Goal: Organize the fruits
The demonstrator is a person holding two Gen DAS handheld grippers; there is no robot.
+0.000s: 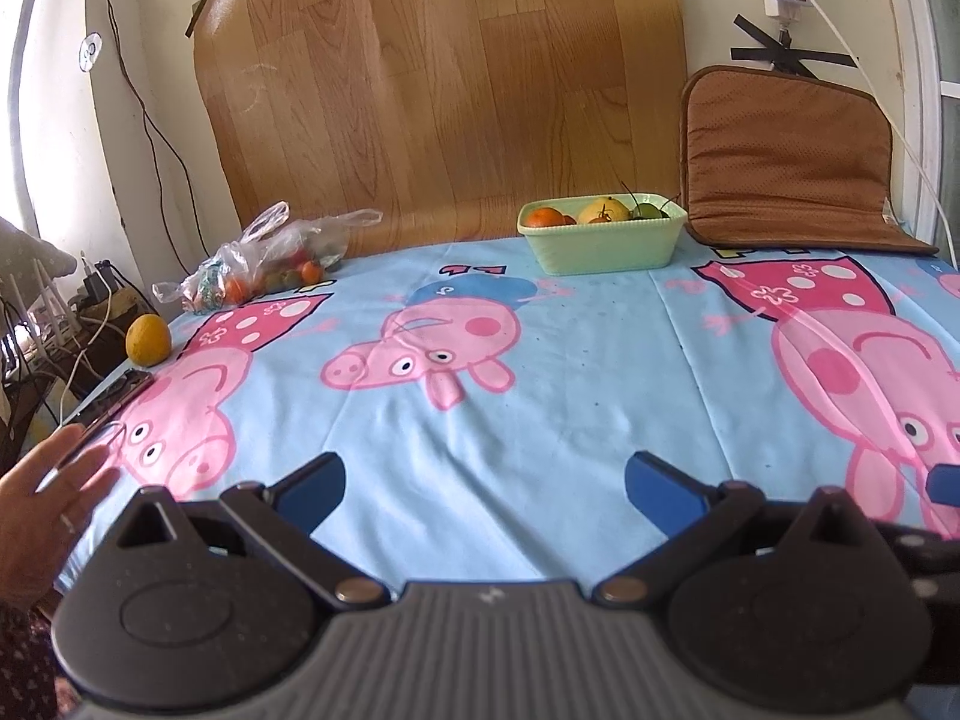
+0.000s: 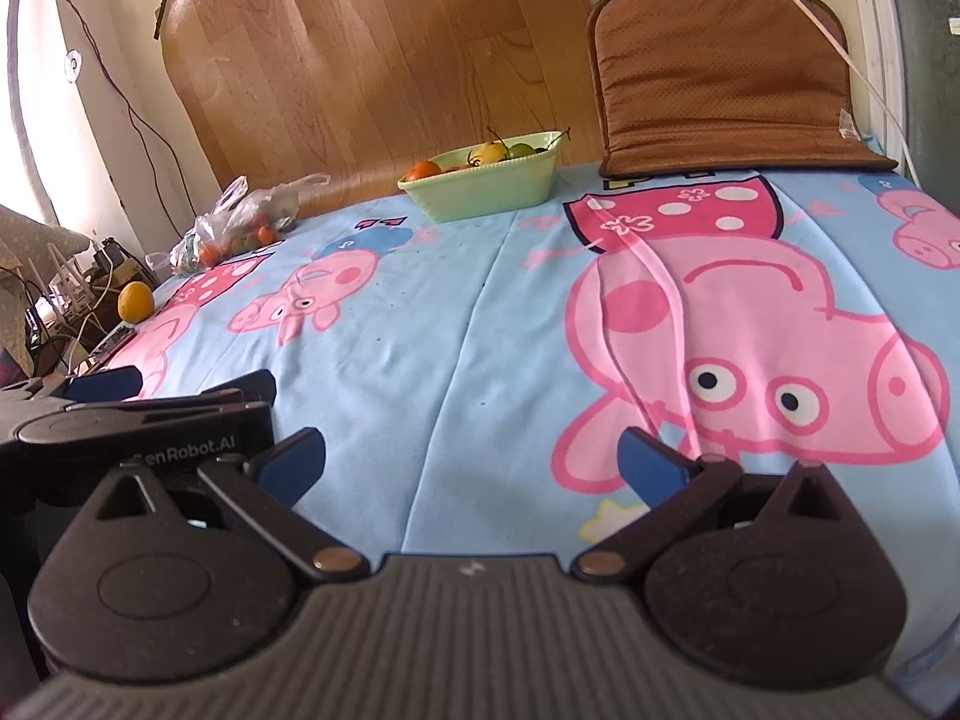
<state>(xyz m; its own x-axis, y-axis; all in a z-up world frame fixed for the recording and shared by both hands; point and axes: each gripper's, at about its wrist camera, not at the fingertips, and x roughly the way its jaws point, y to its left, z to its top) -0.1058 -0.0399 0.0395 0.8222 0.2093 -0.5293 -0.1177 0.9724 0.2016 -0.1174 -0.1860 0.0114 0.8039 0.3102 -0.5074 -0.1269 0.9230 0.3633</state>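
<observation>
A pale green basket (image 1: 606,255) (image 2: 486,189) holding several fruits, orange, yellow and green, stands at the back of the table. A clear plastic bag (image 1: 264,267) (image 2: 240,222) with small fruits lies at the back left. A yellow-orange fruit (image 1: 147,340) (image 2: 134,301) sits alone at the left edge. My left gripper (image 1: 483,489) is open and empty, low over the near part of the table; it also shows in the right wrist view (image 2: 180,387). My right gripper (image 2: 471,465) is open and empty to its right.
The table carries a blue cartoon-pig cloth (image 1: 540,360). A brown cushion (image 1: 780,162) and a wood-pattern sheet (image 1: 444,84) lean on the back wall. A bare hand (image 1: 42,510) rests at the table's left edge. Cables and clutter lie beyond the left edge.
</observation>
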